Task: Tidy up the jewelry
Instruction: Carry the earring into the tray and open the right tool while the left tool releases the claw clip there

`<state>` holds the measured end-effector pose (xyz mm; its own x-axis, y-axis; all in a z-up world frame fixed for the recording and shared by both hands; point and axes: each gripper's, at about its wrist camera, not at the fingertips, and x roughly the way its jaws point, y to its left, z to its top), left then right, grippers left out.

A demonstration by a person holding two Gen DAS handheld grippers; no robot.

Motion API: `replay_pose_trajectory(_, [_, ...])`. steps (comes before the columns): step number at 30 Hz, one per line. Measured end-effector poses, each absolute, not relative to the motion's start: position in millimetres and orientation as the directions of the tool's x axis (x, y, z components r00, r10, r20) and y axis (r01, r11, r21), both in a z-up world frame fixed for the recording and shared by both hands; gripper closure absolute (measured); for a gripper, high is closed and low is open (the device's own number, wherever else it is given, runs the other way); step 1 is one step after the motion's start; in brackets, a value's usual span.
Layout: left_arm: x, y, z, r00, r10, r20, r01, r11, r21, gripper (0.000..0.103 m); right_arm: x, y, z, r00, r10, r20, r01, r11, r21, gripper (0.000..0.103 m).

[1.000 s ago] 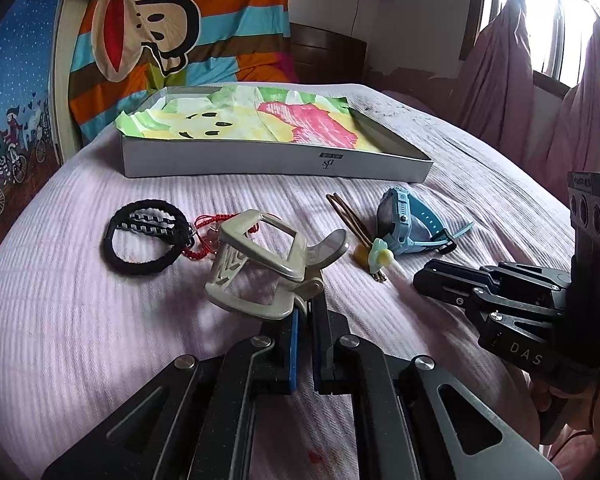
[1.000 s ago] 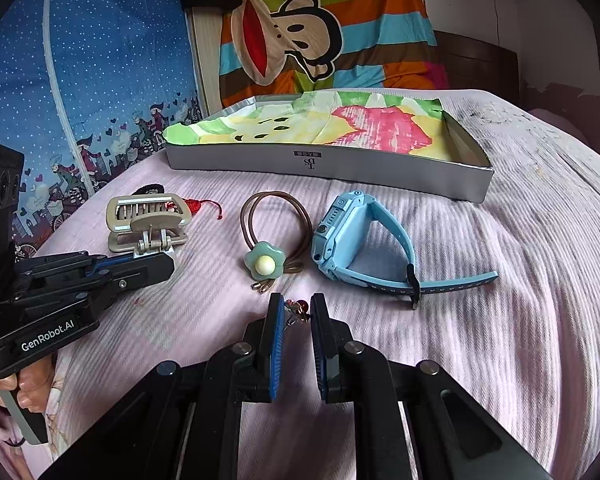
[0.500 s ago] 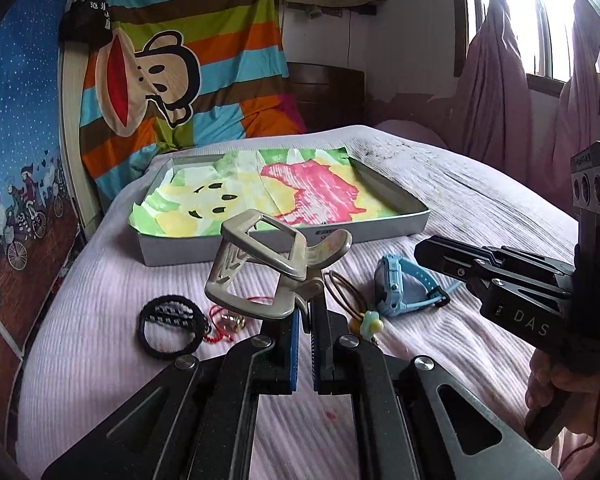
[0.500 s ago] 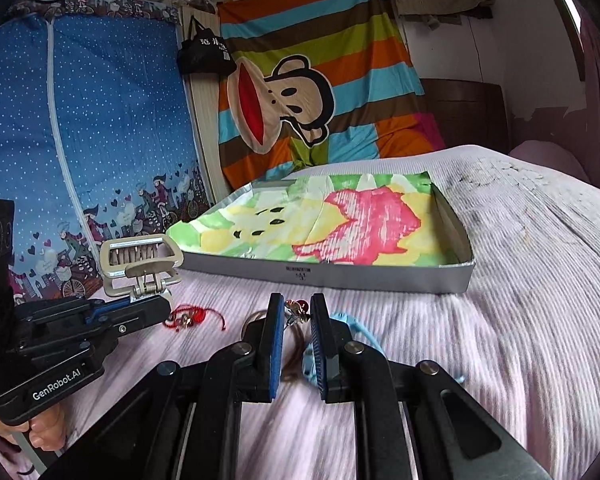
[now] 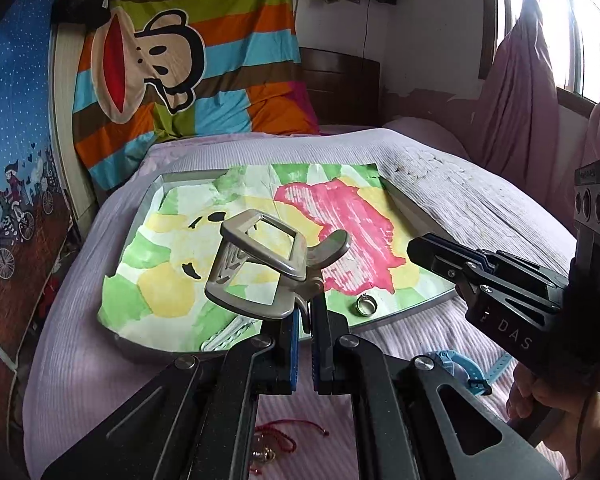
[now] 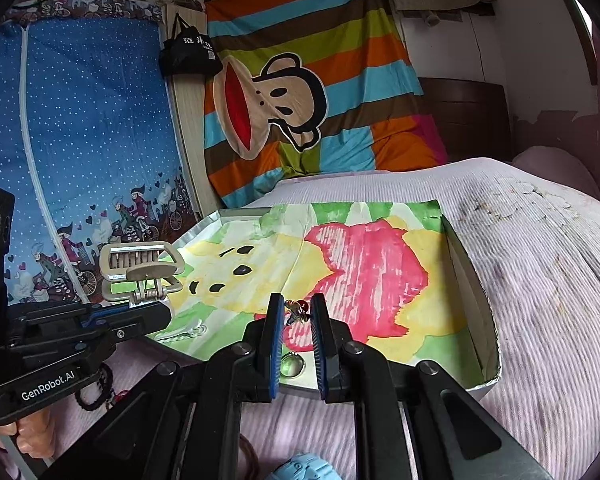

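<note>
R tool (image 6: pixel 294 316) — tiny charm (image 6: pixel 297 312), unclear; watch (image 6: pixel 300 470) cropped

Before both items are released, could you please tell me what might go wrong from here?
1. The left gripper pinches the hair claw clip only by its lever end, high over the tray; dropped from there, it may bounce, possibly onto the ring.
2. The right gripper holds a small trinket near the tray's front edge; released there, it may land on the ring or fall outside.
</note>
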<state>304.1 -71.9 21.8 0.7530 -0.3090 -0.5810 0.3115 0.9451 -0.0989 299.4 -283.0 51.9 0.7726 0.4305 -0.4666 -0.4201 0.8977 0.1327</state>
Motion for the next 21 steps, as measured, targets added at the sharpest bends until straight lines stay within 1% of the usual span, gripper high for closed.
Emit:
replay_pose_trajectory(10, [352.2, -93.7, -1.6, 0.646, -0.332, -0.687, 0.318, 0.936, -0.153, 0.1, 329.3, -296.5, 20.1, 0.715, 0.376, -0.589, -0.354, 0.922, 0.159, 0.09])
replay_pose_trajectory(21, [367.5, -101.1, -14.9, 0.583, -0.336, -0.739, 0.313, 0.933, -0.178, 0.1, 332.8, -292.3, 16.7, 0.689, 0.348, -0.635, -0.357, 0.926, 0.121, 0.09])
